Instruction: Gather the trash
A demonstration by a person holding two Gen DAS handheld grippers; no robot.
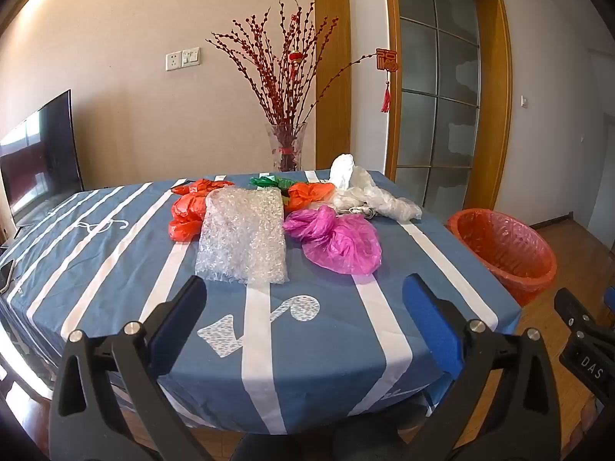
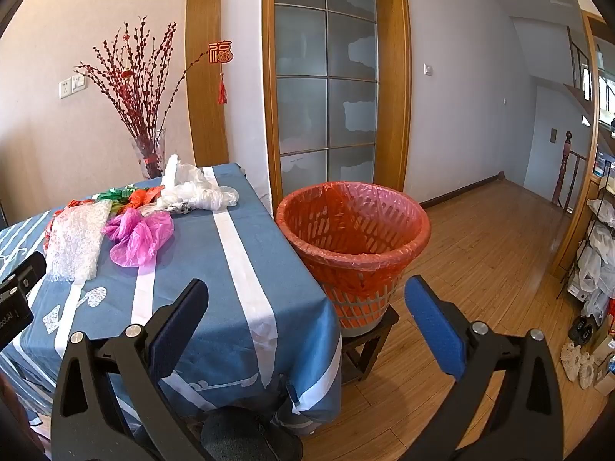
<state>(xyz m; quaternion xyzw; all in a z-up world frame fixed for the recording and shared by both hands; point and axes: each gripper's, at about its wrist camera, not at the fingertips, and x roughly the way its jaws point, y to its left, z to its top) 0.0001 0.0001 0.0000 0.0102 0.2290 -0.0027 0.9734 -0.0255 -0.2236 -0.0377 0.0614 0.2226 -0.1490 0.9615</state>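
Risk lies beside the bin [image 2: 351,238]: both spread, empty grippers, left gripper [image 1: 307,307] and right gripper [image 2: 307,307], could drop slippery bubble wrap [image 1: 242,230] short of its rim.

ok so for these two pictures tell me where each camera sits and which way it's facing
Left wrist: sits on the left tool, low at the table's near edge, facing the bubble wrap and pink bag; its open fingers show, plus the right tool at the frame's right edge.
Right wrist: sits on the right tool, facing the table corner and trash basket; its open fingers show.
Shared: striped tablecloth, bags, basket, vase of red branches.
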